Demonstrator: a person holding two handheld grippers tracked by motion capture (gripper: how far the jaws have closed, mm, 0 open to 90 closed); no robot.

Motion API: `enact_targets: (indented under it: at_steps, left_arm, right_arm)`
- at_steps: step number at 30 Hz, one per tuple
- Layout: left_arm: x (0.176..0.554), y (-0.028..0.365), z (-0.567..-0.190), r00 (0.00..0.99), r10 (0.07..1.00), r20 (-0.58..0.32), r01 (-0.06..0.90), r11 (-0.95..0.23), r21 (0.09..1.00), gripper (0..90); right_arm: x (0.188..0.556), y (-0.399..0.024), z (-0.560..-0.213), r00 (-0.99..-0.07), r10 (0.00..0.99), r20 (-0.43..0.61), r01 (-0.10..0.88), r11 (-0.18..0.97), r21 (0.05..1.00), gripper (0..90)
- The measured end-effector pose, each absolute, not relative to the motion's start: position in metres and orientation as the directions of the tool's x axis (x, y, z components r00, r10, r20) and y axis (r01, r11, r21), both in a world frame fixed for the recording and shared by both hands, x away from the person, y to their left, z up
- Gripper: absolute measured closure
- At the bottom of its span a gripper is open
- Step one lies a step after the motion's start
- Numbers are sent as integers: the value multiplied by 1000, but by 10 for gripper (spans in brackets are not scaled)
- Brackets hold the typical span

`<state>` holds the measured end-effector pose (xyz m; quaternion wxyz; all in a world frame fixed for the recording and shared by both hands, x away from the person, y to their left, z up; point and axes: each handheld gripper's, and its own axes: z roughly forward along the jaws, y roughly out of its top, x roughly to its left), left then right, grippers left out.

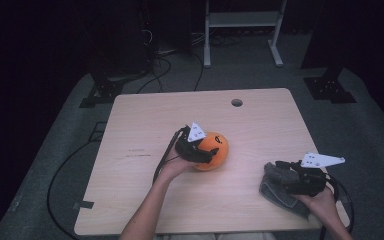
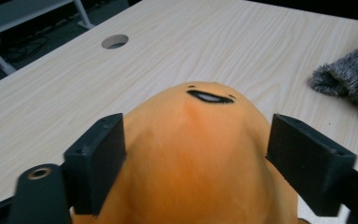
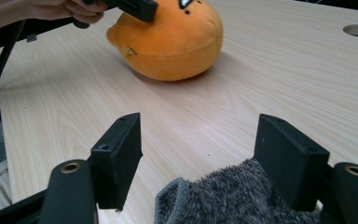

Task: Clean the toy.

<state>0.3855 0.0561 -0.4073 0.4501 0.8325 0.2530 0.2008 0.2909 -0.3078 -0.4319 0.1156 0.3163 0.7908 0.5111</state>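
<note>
High view is showing the pale wooden table [image 1: 145, 145]; at frame centre the round orange plush toy [image 1: 215, 150] is sitting between the left gripper's [image 1: 206, 155] spread jaws, while at lower right the right gripper [image 1: 280, 175] is straddling the grey fuzzy cloth [image 1: 275, 192], released.

The orange plush toy [image 2: 200, 154] runs off the bottom edge in the left gripper view, its underside out of sight. The grey fuzzy cloth [image 3: 242, 198] is cut by the bottom edge in the right gripper view, and the right hand [image 1: 325, 202] covers part of it near the table's right front corner.
</note>
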Motion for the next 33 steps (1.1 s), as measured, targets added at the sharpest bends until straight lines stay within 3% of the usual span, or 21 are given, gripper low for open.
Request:
enact_targets:
  at_steps: [8,33]
  left_arm:
    - [374,76,-401,777,620,109,243,-455,857,106]
    - [315,143,-418,753,651,91,229,-390,892,89]
  right_arm:
    - [293,-308,-434,-762,631,143,394,277,877,297]
    - [295,-303,-437,-743,655,137,412,287,865,297]
